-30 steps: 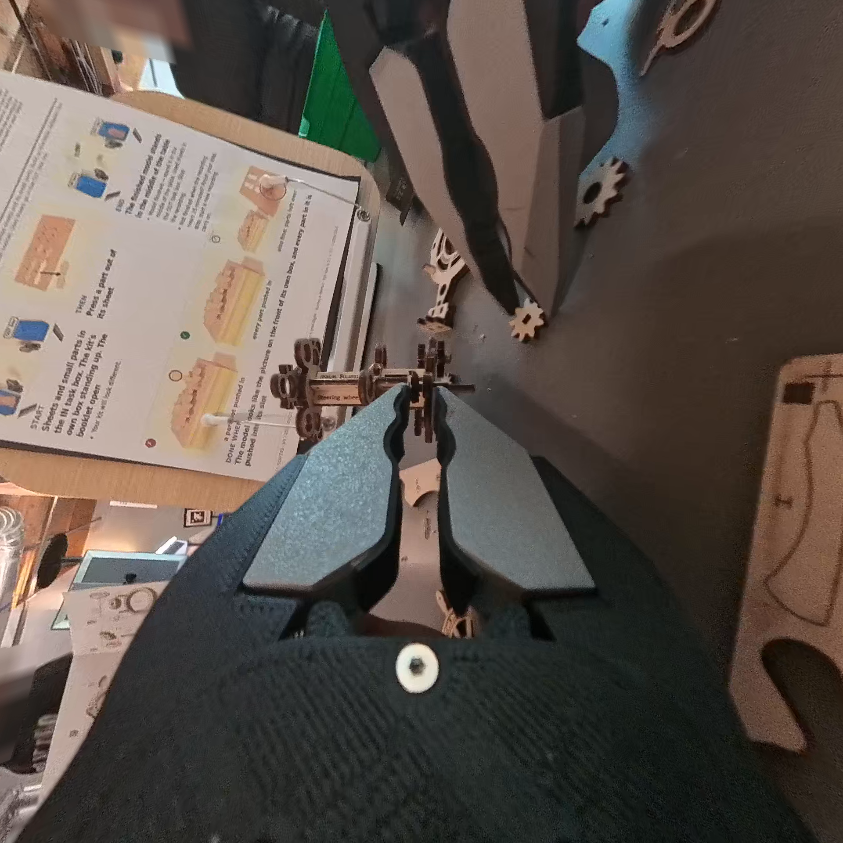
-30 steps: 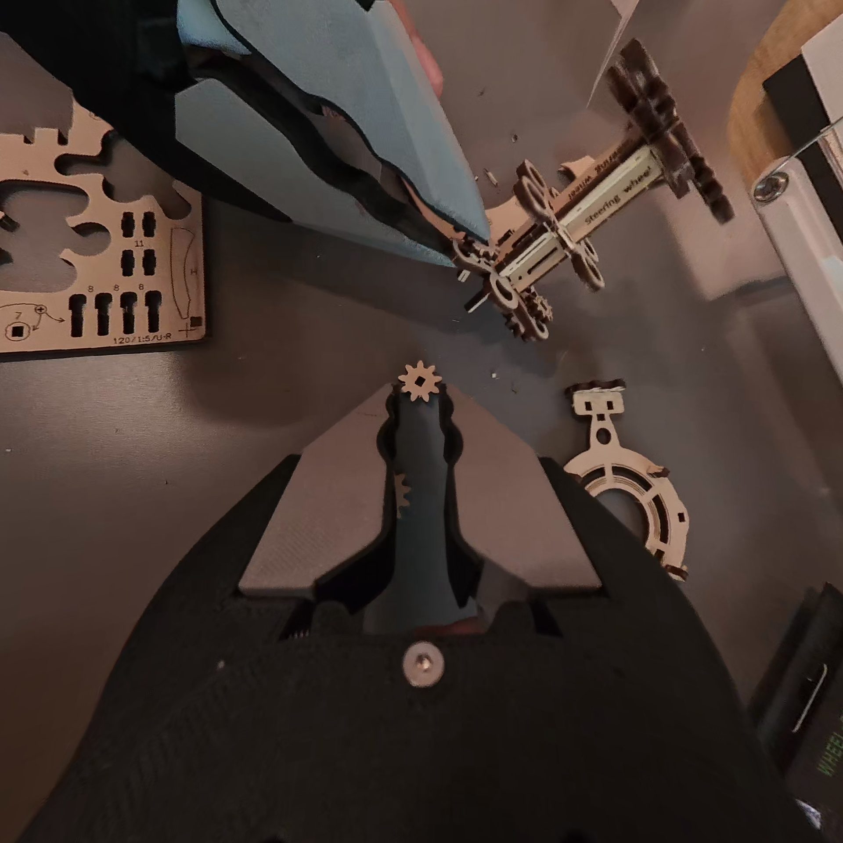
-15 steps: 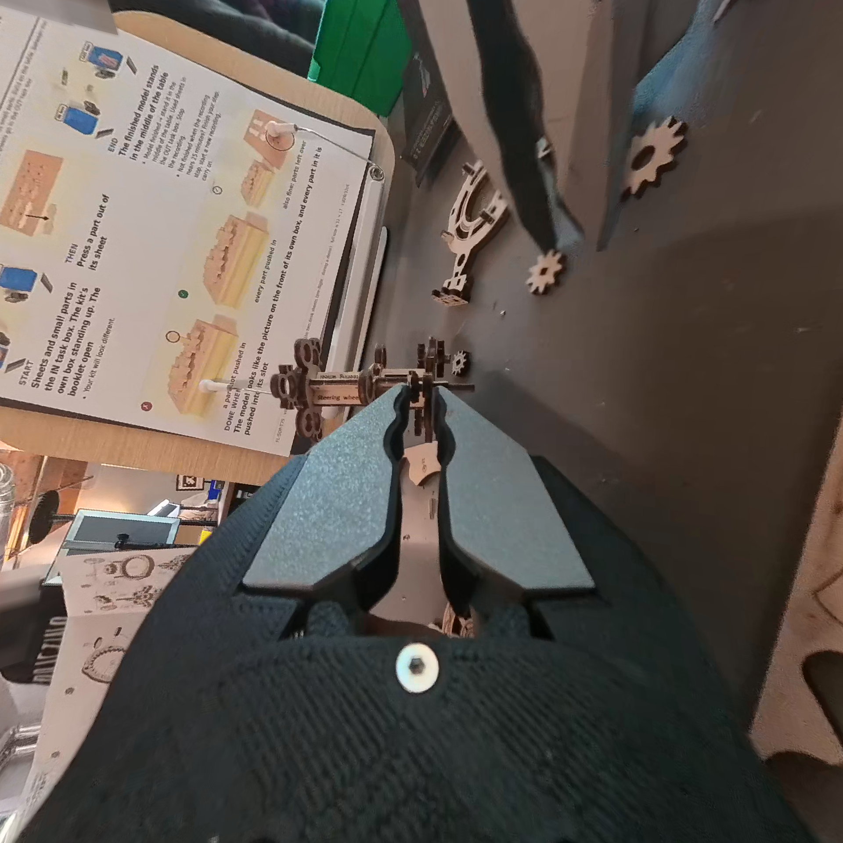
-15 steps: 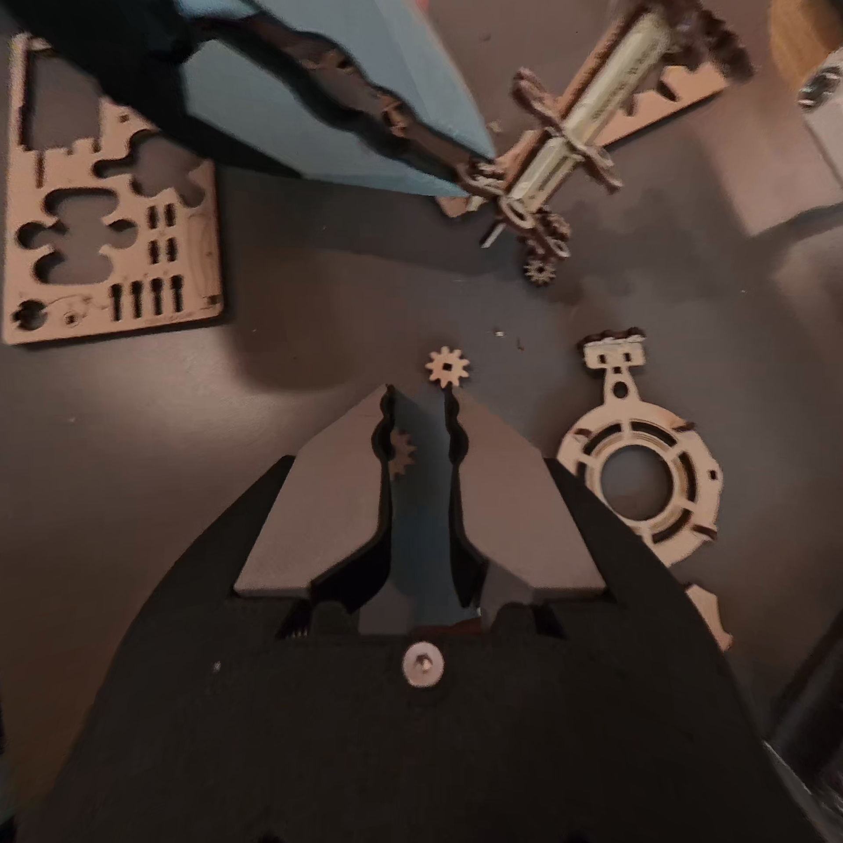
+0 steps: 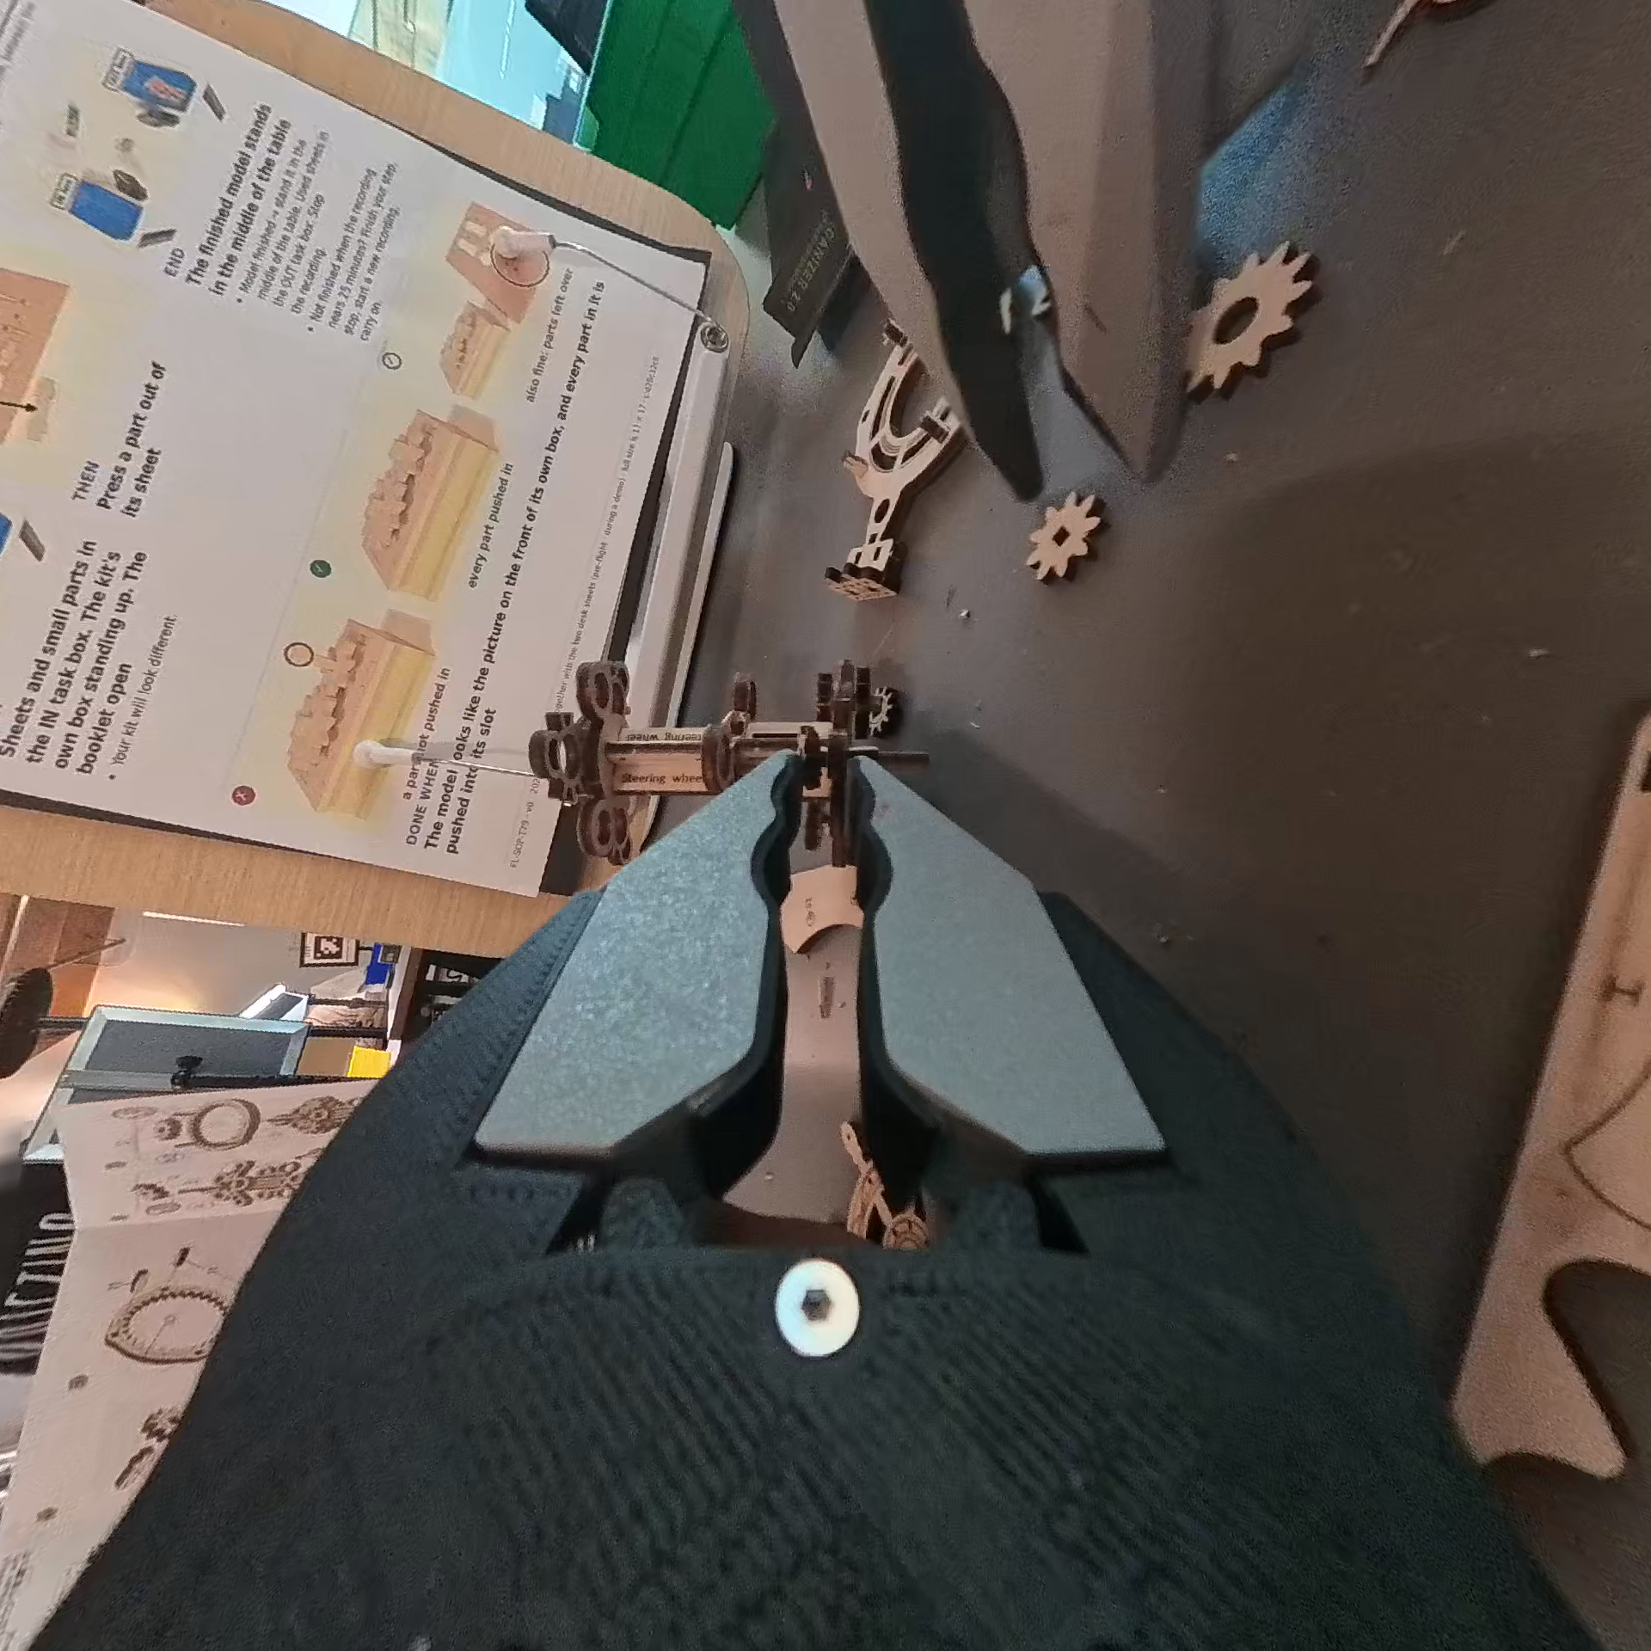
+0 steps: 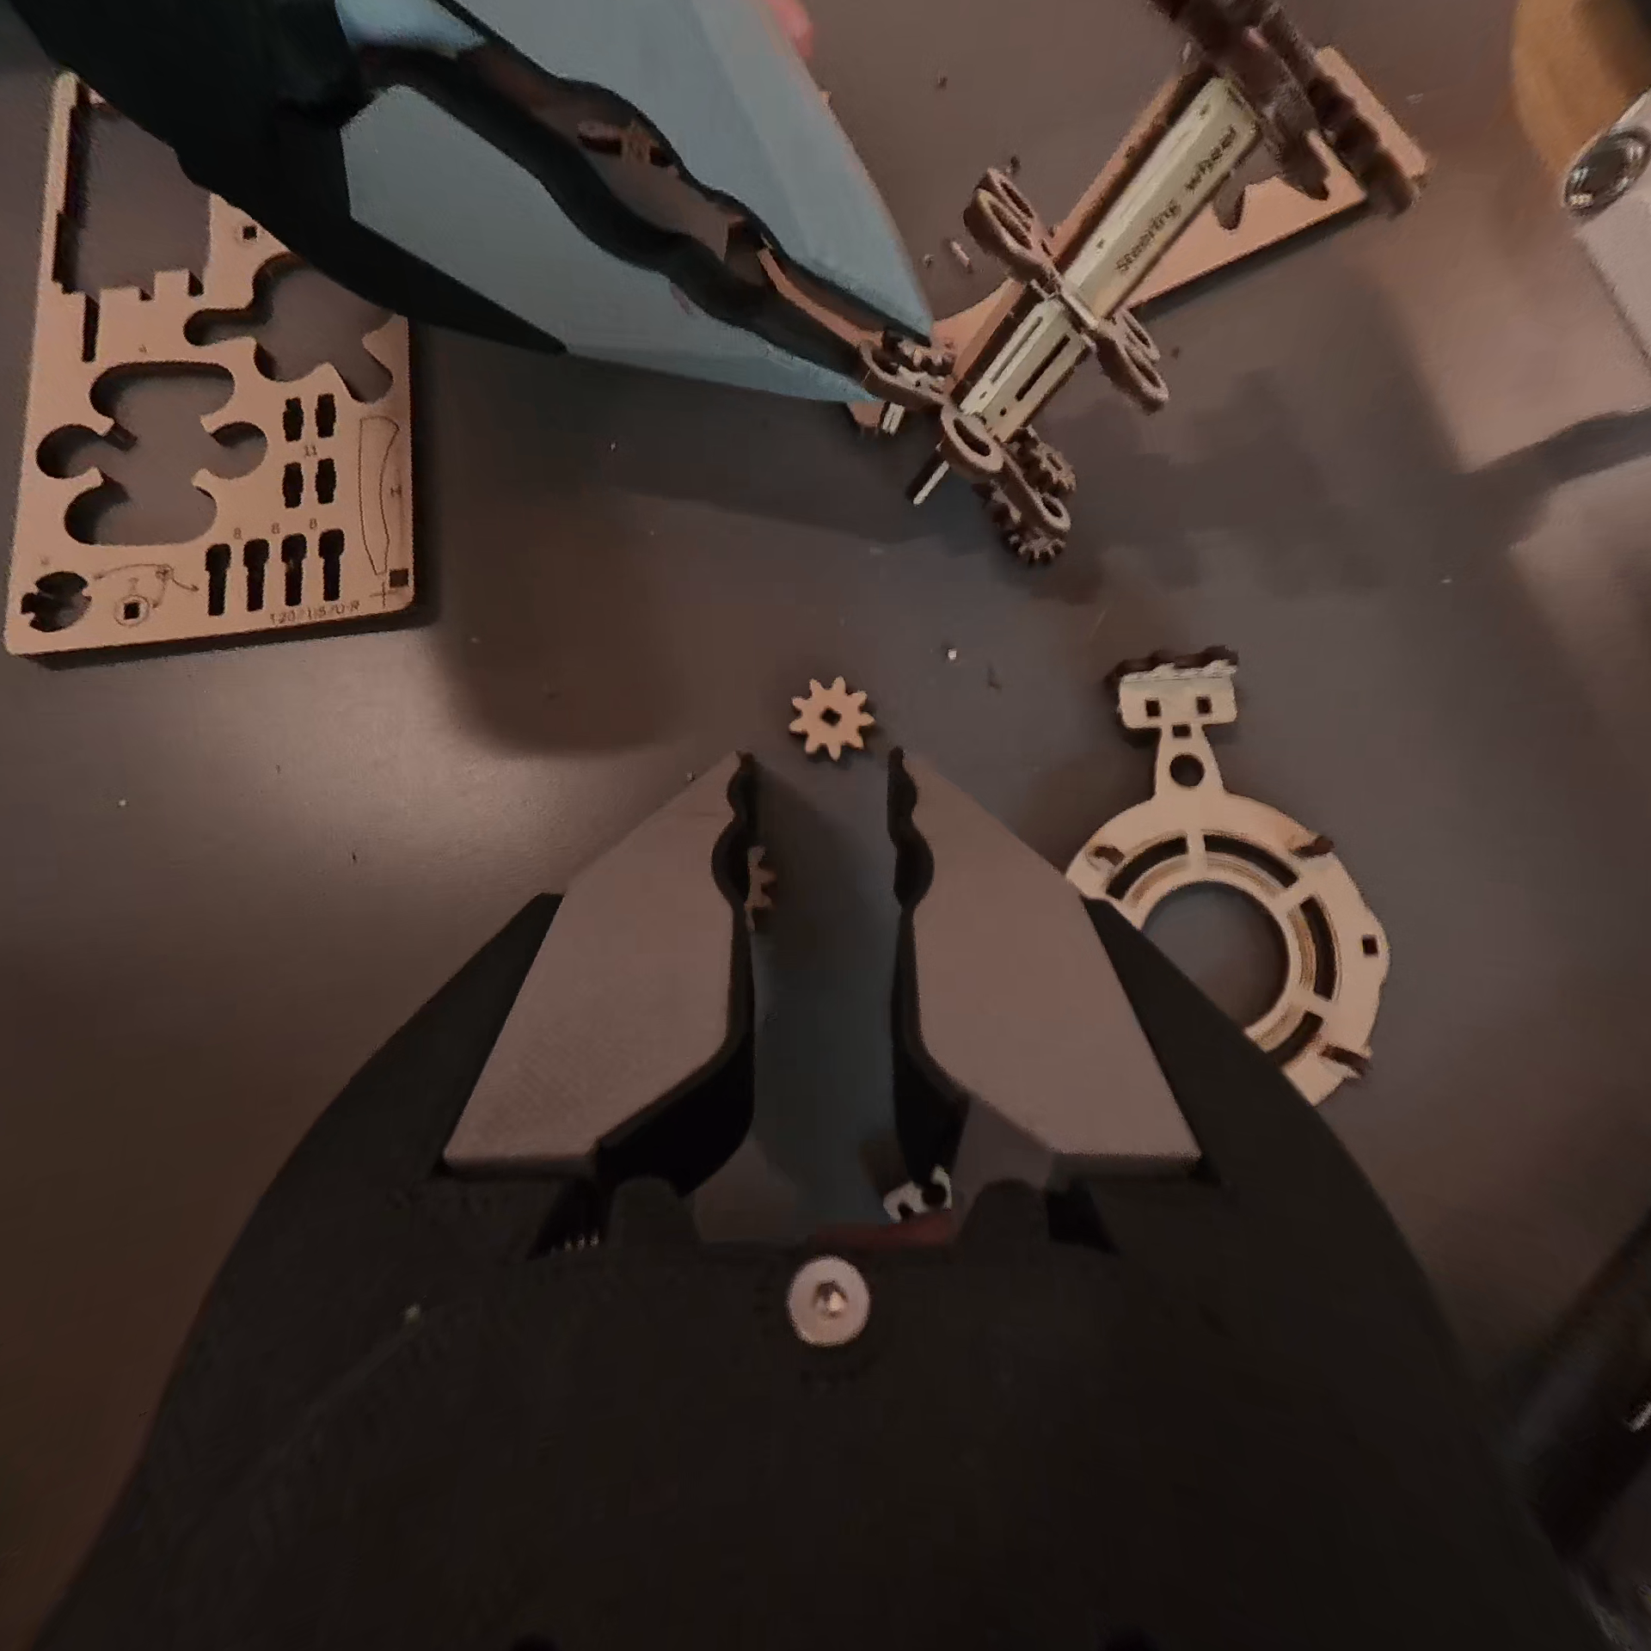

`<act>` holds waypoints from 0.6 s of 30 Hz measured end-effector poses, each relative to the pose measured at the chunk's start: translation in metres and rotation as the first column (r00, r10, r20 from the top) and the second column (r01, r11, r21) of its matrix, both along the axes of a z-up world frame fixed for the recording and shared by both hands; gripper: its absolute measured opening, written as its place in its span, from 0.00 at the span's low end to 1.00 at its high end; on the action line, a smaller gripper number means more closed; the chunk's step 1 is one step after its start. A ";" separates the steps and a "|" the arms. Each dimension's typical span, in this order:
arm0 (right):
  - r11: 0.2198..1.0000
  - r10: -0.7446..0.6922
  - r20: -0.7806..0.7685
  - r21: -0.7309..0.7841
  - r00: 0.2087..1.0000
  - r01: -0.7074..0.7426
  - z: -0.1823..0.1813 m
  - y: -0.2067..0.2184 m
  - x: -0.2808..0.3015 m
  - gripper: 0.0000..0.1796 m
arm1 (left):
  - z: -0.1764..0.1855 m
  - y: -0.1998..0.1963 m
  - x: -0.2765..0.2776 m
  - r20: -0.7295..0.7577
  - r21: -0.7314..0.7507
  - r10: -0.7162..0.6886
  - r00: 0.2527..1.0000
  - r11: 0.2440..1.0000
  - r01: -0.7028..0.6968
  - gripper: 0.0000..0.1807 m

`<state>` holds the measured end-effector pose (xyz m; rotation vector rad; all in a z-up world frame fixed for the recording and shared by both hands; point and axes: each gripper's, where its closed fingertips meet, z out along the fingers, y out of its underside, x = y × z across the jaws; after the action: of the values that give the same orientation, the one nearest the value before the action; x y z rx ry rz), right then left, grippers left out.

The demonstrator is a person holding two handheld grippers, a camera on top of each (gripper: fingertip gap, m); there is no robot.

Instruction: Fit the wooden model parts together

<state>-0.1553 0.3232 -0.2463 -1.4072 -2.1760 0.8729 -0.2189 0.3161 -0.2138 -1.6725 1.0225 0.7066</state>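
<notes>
My left gripper (image 5: 822, 773) is shut on the wooden shaft assembly (image 5: 679, 759), a spindle with dark toothed wheels, and holds it level above the dark table. The right wrist view shows the same gripper (image 6: 893, 357) and assembly (image 6: 1072, 295) at the top. My right gripper (image 6: 820, 768) is open and empty, its tips just short of a small pale gear (image 6: 833, 717) that lies flat on the table. That gear (image 5: 1063, 539) also shows in the left wrist view, below the right gripper (image 5: 1085, 465). A second gear (image 6: 759, 884) is partly hidden under my right gripper's left finger.
A ring-shaped wooden bracket (image 6: 1224, 911) lies right of my right gripper. A punched-out wooden sheet (image 6: 205, 402) lies at the left. A larger gear (image 5: 1246, 322) lies beside the right gripper. An instruction sheet (image 5: 313, 402) on a board stands at the table's edge. Another wooden sheet (image 5: 1563, 1072) lies near the left gripper. Left tips to right tips: about 8 cm.
My right gripper's fingers have spread wider, with the small gear still just ahead of the tips. The left gripper has kept its hold and shifted with the assembly.
</notes>
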 end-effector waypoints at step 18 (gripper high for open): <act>0.997 0.079 -0.008 0.026 0.997 -0.078 0.000 -0.007 -0.002 0.12 | 0.002 -0.002 0.004 0.079 -0.009 -0.026 0.997 1.000 0.027 0.03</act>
<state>-0.1575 0.3163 -0.2465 -1.3110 -2.2411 0.8742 -0.2148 0.3141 -0.2116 -1.6789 0.9925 0.6145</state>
